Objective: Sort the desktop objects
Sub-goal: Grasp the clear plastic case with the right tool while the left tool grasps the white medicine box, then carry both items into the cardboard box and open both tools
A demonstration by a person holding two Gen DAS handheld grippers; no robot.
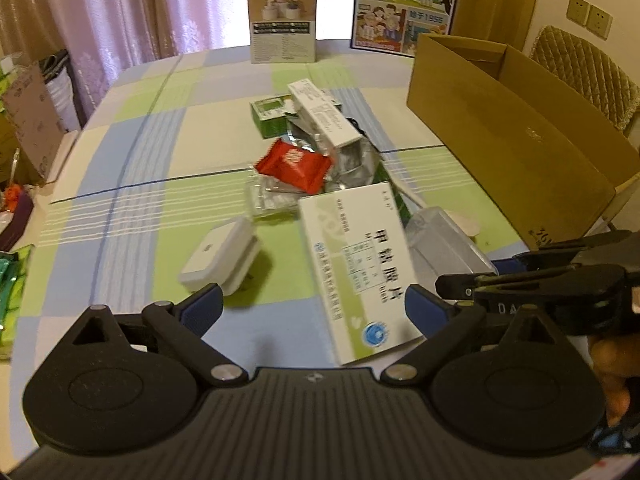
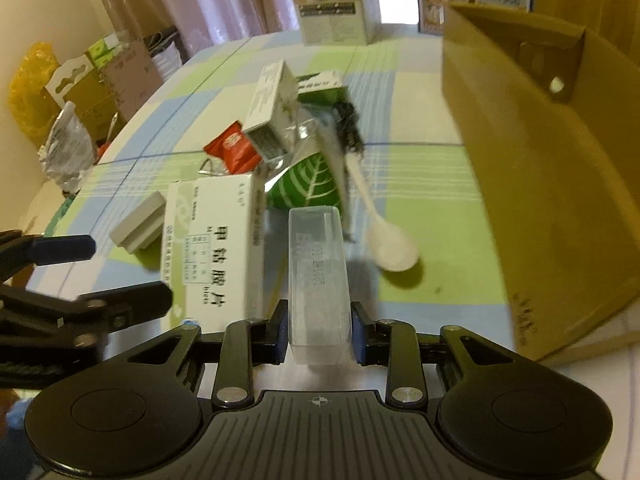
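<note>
Right gripper (image 2: 320,336) first: its blue pads (image 2: 280,334) are pressed against both sides of a clear plastic case (image 2: 318,276), holding its near end, and the case runs straight ahead away from the fingers, its long axis in line with them. Over to the left gripper (image 1: 314,310), jaws spread wide with nothing clamped; a white medicine box (image 1: 356,276) lies on the tablecloth (image 1: 132,184) between and just beyond its fingertips, long side running away and slightly left, print facing up. Left of that box sits a small white hinged case (image 1: 218,258), with open cloth around it on the left. Just right of the clear case a white plastic spoon (image 2: 386,240) lies bowl nearest, handle pointing back into the pile. Beyond, a jumble: green leaf packet (image 2: 308,184), red sachet (image 1: 294,166), long white carton (image 1: 324,120) leaning across the heap. On the right edge stands an open cardboard box (image 2: 532,168), wall close to the spoon. Farthest back, an upright printed carton (image 1: 282,18) by the curtains.
</note>
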